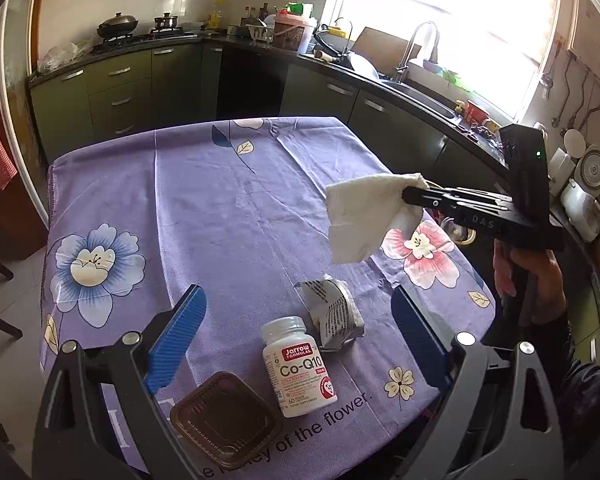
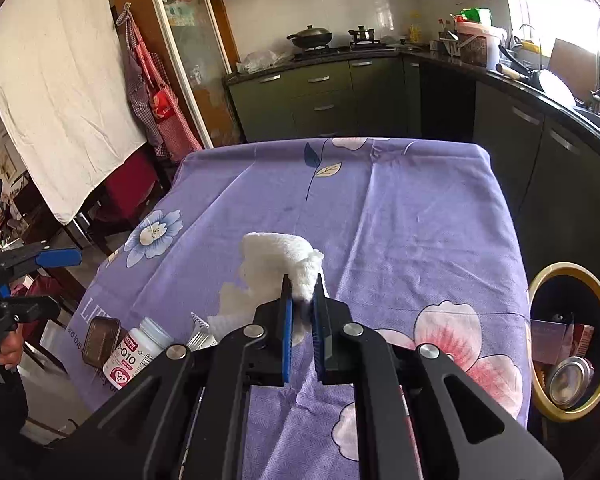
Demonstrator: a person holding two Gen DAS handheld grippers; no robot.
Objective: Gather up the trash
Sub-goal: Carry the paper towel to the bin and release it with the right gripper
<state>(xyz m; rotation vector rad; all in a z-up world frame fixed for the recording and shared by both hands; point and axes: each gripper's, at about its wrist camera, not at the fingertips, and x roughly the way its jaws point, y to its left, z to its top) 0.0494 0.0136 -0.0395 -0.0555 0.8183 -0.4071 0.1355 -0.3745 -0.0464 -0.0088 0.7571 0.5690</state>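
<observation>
My right gripper (image 2: 302,292) is shut on a white paper towel (image 2: 276,268) and holds it above the purple floral tablecloth (image 2: 400,220); it also shows in the left wrist view (image 1: 410,196) with the towel (image 1: 360,216) hanging from it. My left gripper (image 1: 300,320) is open and empty over the table's near edge. Between its fingers lie a crumpled silver wrapper (image 1: 334,316), a white Co-Q10 pill bottle (image 1: 298,364) on its side and a brown plastic container (image 1: 226,416). A yellow-rimmed trash bin (image 2: 572,344) with cans and cartons stands right of the table.
Dark kitchen cabinets and a counter with a sink (image 1: 416,88) and a stove (image 1: 140,32) run behind and right of the table. Chairs and a white cloth (image 2: 60,92) are at the left. The far half of the tablecloth (image 1: 204,184) is bare.
</observation>
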